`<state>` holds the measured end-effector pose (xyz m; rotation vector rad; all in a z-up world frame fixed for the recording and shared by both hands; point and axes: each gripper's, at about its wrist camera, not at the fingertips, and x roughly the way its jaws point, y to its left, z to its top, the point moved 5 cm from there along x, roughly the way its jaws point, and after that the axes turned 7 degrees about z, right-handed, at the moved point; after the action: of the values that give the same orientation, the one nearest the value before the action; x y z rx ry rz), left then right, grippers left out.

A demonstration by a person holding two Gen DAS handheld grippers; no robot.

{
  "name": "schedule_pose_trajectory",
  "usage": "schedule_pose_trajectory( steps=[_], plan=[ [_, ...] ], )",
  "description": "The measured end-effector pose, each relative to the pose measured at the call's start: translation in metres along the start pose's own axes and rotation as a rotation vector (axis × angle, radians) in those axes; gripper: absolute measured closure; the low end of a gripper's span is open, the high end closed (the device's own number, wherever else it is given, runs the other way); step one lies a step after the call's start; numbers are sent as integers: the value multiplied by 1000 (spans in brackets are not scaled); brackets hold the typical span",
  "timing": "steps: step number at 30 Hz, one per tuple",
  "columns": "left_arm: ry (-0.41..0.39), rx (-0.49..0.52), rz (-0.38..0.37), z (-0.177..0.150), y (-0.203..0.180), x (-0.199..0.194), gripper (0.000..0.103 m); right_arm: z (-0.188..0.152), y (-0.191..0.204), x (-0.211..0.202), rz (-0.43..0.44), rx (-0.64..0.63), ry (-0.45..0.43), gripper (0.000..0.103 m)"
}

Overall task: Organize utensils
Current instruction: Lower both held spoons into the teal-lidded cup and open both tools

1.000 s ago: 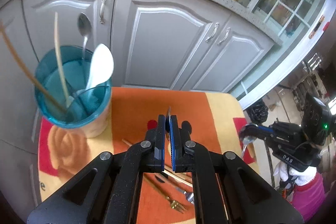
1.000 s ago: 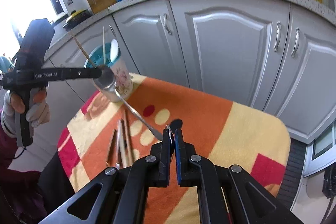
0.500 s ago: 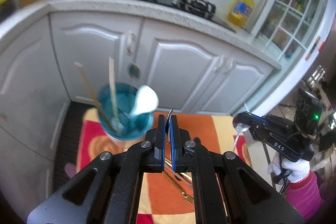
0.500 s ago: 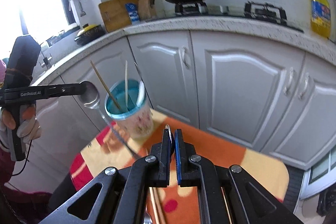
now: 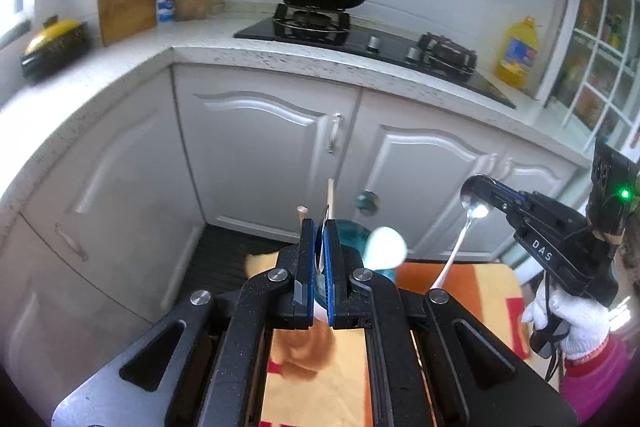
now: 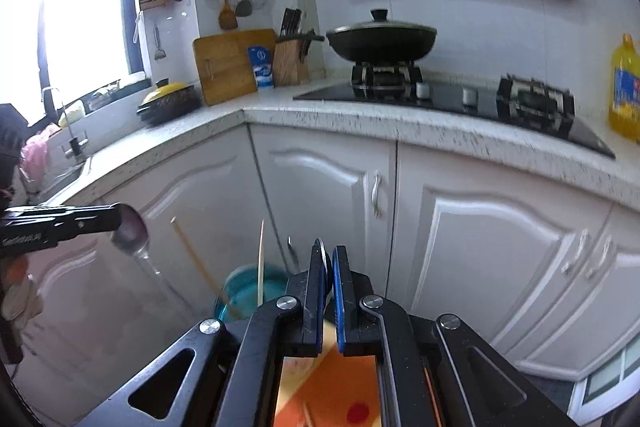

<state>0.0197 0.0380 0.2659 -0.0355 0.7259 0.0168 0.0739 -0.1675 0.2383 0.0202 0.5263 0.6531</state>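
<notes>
The left gripper (image 5: 319, 227), side marked "GenRobot.AI", pinches a steel spoon (image 6: 132, 233); the "DAS"-lettered right gripper (image 6: 329, 255) pinches another metal spoon (image 5: 472, 205).

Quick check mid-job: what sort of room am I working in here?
A home kitchen, by the look of it: a lidded black wok sits on a gas hob set in a speckled countertop, with a knife block and wooden cutting board against the tiled wall.

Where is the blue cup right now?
In the left wrist view the blue cup stands on the orange cloth, just behind the left gripper, with chopsticks and a white spoon in it.
</notes>
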Motion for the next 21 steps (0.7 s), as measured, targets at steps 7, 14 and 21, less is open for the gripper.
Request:
schedule_pose_trajectory(
  steps=[7, 14, 21],
  plan=[
    [4, 24, 72, 0, 8, 26, 101, 1, 9, 44, -58, -62, 10, 99],
    [26, 48, 104, -13, 4, 44, 101, -10, 16, 74, -98, -117, 28, 99],
    [42, 65, 124, -29, -4, 58, 101, -28, 22, 85, -120, -173, 58, 99]
  ],
)
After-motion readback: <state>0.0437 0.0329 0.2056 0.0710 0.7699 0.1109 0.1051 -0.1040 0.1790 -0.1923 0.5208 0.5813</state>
